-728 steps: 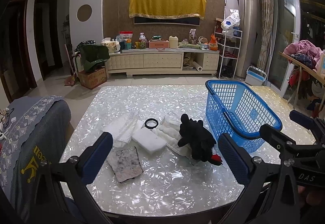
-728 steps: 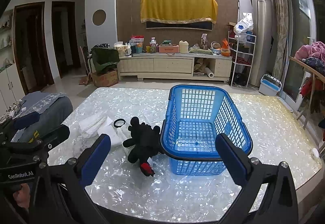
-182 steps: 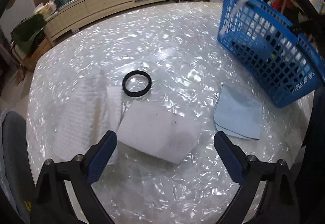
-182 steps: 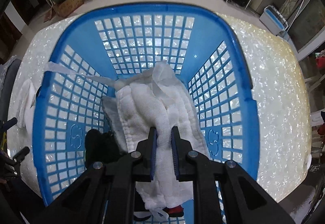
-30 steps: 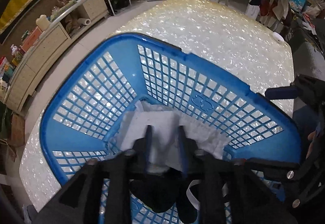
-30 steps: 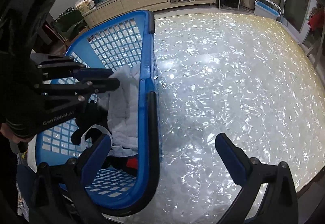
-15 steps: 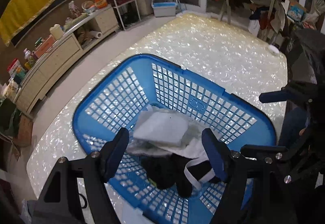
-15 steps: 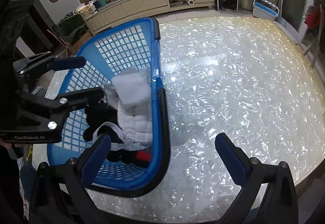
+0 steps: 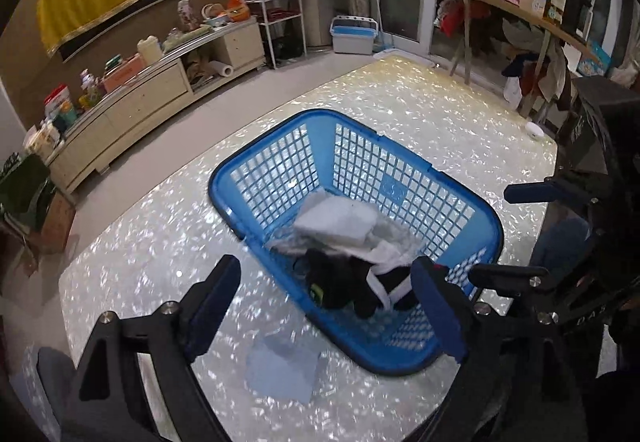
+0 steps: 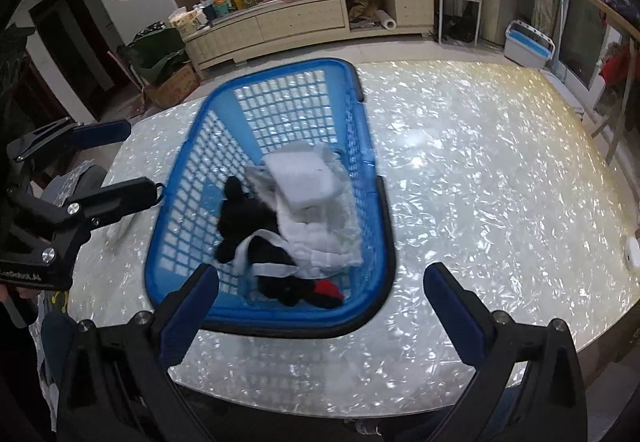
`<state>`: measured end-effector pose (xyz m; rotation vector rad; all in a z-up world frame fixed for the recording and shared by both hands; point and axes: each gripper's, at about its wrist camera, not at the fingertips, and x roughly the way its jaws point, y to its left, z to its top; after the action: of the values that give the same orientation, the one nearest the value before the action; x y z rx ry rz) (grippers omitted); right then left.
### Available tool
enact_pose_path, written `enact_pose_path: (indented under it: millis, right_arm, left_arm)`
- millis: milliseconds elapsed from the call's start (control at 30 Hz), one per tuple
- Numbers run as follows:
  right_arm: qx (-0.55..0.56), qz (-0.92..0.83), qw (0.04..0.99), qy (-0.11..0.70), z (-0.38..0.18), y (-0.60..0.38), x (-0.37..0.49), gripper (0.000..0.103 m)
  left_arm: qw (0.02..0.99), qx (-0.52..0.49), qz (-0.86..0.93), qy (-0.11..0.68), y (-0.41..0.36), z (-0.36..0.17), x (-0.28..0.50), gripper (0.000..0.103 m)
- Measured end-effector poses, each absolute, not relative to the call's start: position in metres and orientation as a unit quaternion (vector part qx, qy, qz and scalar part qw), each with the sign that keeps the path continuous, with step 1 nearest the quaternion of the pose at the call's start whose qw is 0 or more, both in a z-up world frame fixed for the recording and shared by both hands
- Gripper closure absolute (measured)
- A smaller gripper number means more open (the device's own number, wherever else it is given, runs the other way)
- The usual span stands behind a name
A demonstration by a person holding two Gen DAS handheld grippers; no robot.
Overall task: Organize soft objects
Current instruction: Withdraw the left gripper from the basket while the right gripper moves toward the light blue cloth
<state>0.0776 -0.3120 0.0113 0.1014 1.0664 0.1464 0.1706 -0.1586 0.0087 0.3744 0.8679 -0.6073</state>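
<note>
Soft things sit in the blue basket (image 9: 460, 201) on the shiny table (image 10: 500, 181). On top lies a white sponge block (image 9: 336, 219), flat on a white padded cloth (image 10: 332, 238). Beside them, on the near side of the basket, is a black plush toy (image 9: 340, 282) with a white strap (image 10: 260, 238) across it and a bit of red (image 10: 328, 292) at its near end.

Left claw (image 9: 326, 306) hangs above the near left corner of the basket. Its jaws are opening wide, and nothing is between them. The sponge block is let go and lies far from the blue pads (image 9: 212, 302).

Right claw (image 10: 320, 302) hangs over the near rim of the basket. Its jaws stand wide apart and hold nothing.

One thin blue-grey cloth (image 9: 280, 370) lies flat on the table, just outside the basket's near left wall. Far behind the table stands a long cream cabinet (image 10: 304, 21) full of small stuff.
</note>
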Motion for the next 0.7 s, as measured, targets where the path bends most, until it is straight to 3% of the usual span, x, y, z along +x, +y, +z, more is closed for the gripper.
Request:
enact_pose_path:
  millis: [100, 167, 200, 700]
  right_arm:
    - [0.038, 0.078, 0.860, 0.502, 0.017, -0.300, 0.072, 0.000]
    - [0.030, 0.085, 0.862, 0.498, 0.019, -0.291, 0.072, 0.000]
    - [0.026, 0.089, 0.863, 0.496, 0.021, -0.286, 0.071, 0.000]
    - [-0.023, 0.150, 0.857, 0.493, 0.020, -0.210, 0.069, 0.000]
  left_arm:
    - [0.850, 0.162, -0.283, 0.413, -0.141, 0.013, 0.160, 0.014]
    - [0.854, 0.154, -0.276, 0.413, -0.130, 0.017, 0.153, 0.002]
    - [0.856, 0.151, -0.272, 0.413, -0.125, 0.017, 0.150, 0.000]
    - [0.868, 0.107, -0.213, 0.437, -0.043, 0.007, 0.109, 0.000]
